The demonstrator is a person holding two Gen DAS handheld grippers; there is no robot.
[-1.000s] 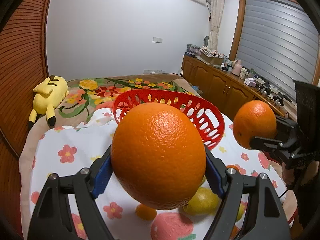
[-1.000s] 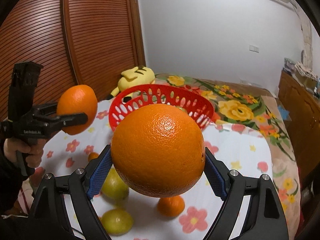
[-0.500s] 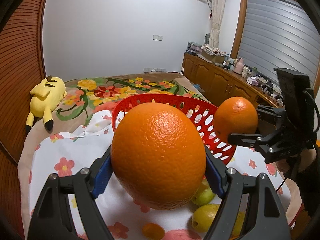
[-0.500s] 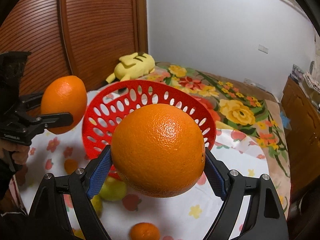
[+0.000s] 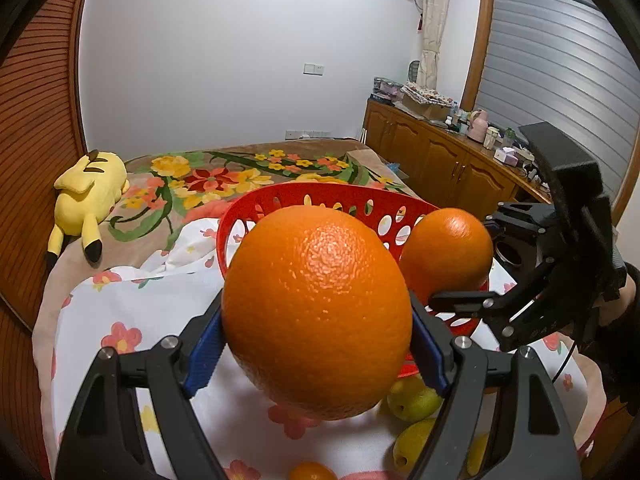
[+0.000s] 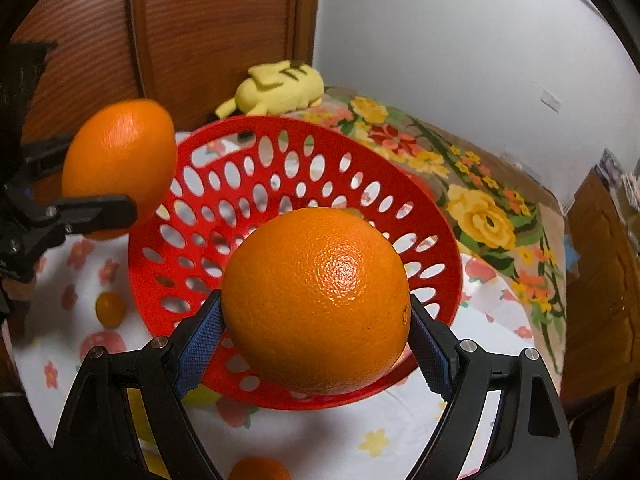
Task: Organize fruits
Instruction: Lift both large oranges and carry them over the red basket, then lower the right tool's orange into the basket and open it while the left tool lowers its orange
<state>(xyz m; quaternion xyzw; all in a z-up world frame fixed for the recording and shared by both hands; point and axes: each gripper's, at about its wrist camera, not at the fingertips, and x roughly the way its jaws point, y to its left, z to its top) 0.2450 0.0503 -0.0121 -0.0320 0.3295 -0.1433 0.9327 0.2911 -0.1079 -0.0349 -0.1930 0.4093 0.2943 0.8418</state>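
Nearest the left wrist camera, the left claw point(image 5: 318, 344) is clamped on a large orange point(image 5: 316, 312), its blue pads pressed against the fruit's two sides at 9 and 3 o'clock. The orange hangs above the flowered white cloth point(image 5: 132, 312) spread on the bed. Below it, toward 5 o'clock, lie two yellow-green fruits point(image 5: 414, 402) and, at 6 o'clock on the bottom edge, a small orange fruit point(image 5: 312, 472).

Nearest the right wrist camera, the right claw point(image 6: 316, 332) likewise grips a second large orange point(image 6: 316, 300) between its blue pads, and this one is held over the near rim of the red basket point(image 6: 280, 184), with the perforated bowl opening up behind it toward 12 o'clock. In the left wrist view the same claw comes in from 3 o'clock with its orange in front of the basket's right rim. A small orange fruit point(image 6: 110, 308) sits on the cloth just beside the basket at 9 o'clock, and another point(image 6: 258, 470) shows at 6 o'clock.

Further off, the left claw's orange appears in the right wrist view at 10 o'clock, outside the basket's left rim.

Beyond the basket lies a floral bedspread point(image 5: 224, 180), with a yellow plush toy point(image 5: 86, 196) at 9 o'clock against the wooden wall panel point(image 5: 36, 120). Wooden cabinets point(image 5: 436, 164) run along at 2 o'clock.
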